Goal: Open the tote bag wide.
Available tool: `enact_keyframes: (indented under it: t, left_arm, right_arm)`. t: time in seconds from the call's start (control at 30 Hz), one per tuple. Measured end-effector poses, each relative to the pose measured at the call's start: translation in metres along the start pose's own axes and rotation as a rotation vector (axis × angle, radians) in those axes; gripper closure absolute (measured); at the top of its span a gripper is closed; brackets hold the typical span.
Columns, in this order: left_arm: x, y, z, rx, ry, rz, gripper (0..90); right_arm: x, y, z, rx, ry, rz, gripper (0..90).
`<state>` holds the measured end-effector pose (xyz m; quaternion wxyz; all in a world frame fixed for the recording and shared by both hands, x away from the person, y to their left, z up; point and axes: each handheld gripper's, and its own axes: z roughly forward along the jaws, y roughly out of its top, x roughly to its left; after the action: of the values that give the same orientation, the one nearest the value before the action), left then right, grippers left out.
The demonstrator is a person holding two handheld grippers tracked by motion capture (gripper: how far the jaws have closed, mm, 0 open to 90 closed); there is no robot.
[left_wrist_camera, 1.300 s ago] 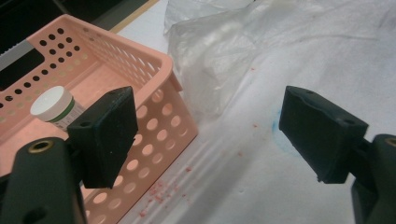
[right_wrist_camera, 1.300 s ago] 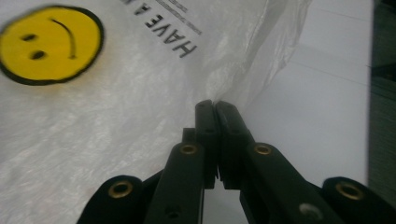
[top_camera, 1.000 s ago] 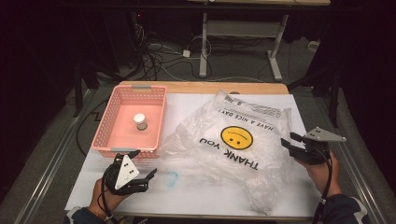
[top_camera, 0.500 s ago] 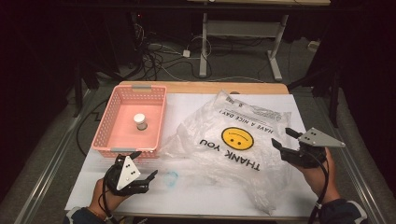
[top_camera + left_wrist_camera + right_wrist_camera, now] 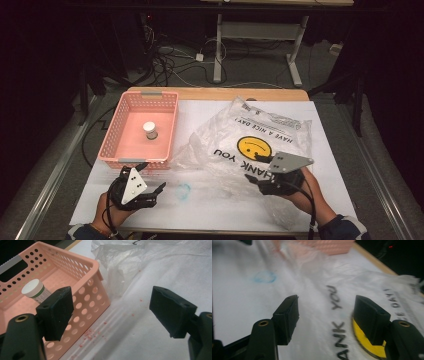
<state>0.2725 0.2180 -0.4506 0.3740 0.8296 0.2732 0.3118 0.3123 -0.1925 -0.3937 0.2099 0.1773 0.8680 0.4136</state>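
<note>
1. While the right tongs hover low over the near edge of the bag at the lower right of the high view, their jaws stand wide with nothing pinched between them; they have just been opening.
2. From the right gripper view, the right tongs point across the bag, whose black "THANK YOU" print runs between the jaws and whose yellow face sits partly behind the jaw at the right of the frame. The picture is blurred.
3. Left tongs sit at the lower left of the high view, just in front of the basket, jaws wide and empty.
4. Seen in the left gripper view, the left tongs frame bare white counter dotted with small pink crumbs; the jaw at the left of the frame overlaps the near corner of the basket.
5. Clear and crumpled, the bag lies flat on the counter at the centre and right of the high view, its print upside down from the person's side. Its left edge lies just beside the basket.
6. Pink and perforated, the basket stands at the centre left of the high view, with a white-capped bottle upright in its middle. The bottle shows a green-and-white label in the left gripper view.
7. Faint and blue, a ring mark lies on the counter between the two tongs, nearer the left ones; it also shows at the upper left of the right gripper view.
8. Cables and a frame's legs lie on the dark floor beyond the counter, at the top of the high view.
</note>
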Motion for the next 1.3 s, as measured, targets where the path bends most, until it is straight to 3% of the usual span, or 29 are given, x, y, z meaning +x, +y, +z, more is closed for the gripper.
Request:
enact_keyframes:
  t: [0.1, 0.17, 0.33, 0.4, 0.43, 0.5, 0.57, 0.6, 0.67, 0.77, 0.9, 0.93, 0.97, 1.0, 1.03, 1.07, 1.13, 1.23, 1.3]
  left_arm:
    - [0.001, 0.0, 0.0, 0.006, -0.003, 0.002, 18.9]
    - [0.0, -0.001, 0.0, 0.006, -0.006, 0.001, 18.9]
    - [-0.001, 0.0, 0.001, 0.006, -0.014, 0.006, 18.9]
    - [-0.001, 0.0, 0.001, 0.008, -0.015, 0.011, 18.9]
    - [-0.001, 0.0, 0.001, 0.008, -0.016, 0.01, 18.8]
    - [-0.001, 0.0, 0.001, 0.008, -0.016, 0.009, 18.9]
    - [-0.001, -0.001, 0.001, 0.01, -0.019, 0.01, 18.8]
    - [-0.001, 0.0, 0.001, 0.011, -0.019, 0.012, 18.8]
    - [-0.002, -0.001, 0.001, 0.008, -0.018, 0.013, 18.8]
    - [-0.002, -0.001, 0.001, 0.005, -0.019, 0.01, 18.9]
    - [-0.001, -0.001, 0.001, 0.007, -0.021, 0.009, 18.9]
    - [-0.001, 0.0, 0.001, -0.002, -0.03, -0.016, 18.9]
    - [-0.001, 0.0, 0.001, -0.002, -0.03, -0.016, 18.9]
    - [-0.001, 0.003, -0.001, -0.03, -0.044, -0.043, 18.9]
    - [-0.001, 0.003, -0.001, -0.03, -0.044, -0.043, 18.9]
    - [-0.001, 0.004, -0.002, -0.037, -0.04, -0.043, 19.0]
    - [-0.001, 0.004, -0.001, -0.034, -0.037, -0.043, 18.9]
    - [0.003, 0.003, 0.001, -0.023, -0.038, -0.054, 18.9]
    - [0.003, 0.003, 0.001, -0.029, -0.04, -0.066, 18.9]
  right_arm:
    - [0.006, 0.004, 0.015, 0.082, 0.045, -0.059, 37.6]
    - [0.007, 0.006, 0.023, 0.111, 0.109, -0.04, 38.4]
    - [0.014, 0.003, 0.049, 0.19, 0.131, -0.11, 43.0]
    - [0.012, -0.006, 0.06, 0.252, 0.142, -0.133, 48.5]
    - [0.008, -0.011, 0.065, 0.275, 0.135, -0.127, 50.6]
    - [0.003, -0.018, 0.07, 0.293, 0.165, -0.085, 56.5]
    - [0.004, -0.02, 0.074, 0.318, 0.164, -0.085, 63.2]
    - [0.003, -0.021, 0.077, 0.336, 0.159, -0.108, 69.2]
    - [0.003, -0.021, 0.079, 0.358, 0.152, -0.108, 82.1]
    - [0.001, -0.023, 0.079, 0.353, 0.151, -0.094, 90.0]
    - [-0.009, -0.019, 0.068, 0.306, 0.068, -0.045, 90.0]
    - [-0.011, -0.018, 0.064, 0.29, 0.037, -0.044, 90.0]
    - [-0.014, -0.016, 0.061, 0.266, 0.013, -0.038, 90.0]
    - [-0.017, -0.014, 0.057, 0.248, -0.001, -0.036, 90.0]
    - [-0.017, -0.014, 0.057, 0.248, -0.001, -0.036, 90.0]
    - [-0.021, -0.012, 0.051, 0.211, -0.041, -0.016, 90.0]
    - [-0.025, -0.011, 0.048, 0.199, -0.057, -0.017, 90.0]
    - [-0.034, -0.009, 0.045, 0.169, -0.12, 0.012, 90.0]
    - [-0.037, -0.008, 0.046, 0.163, -0.13, 0.02, 90.0]
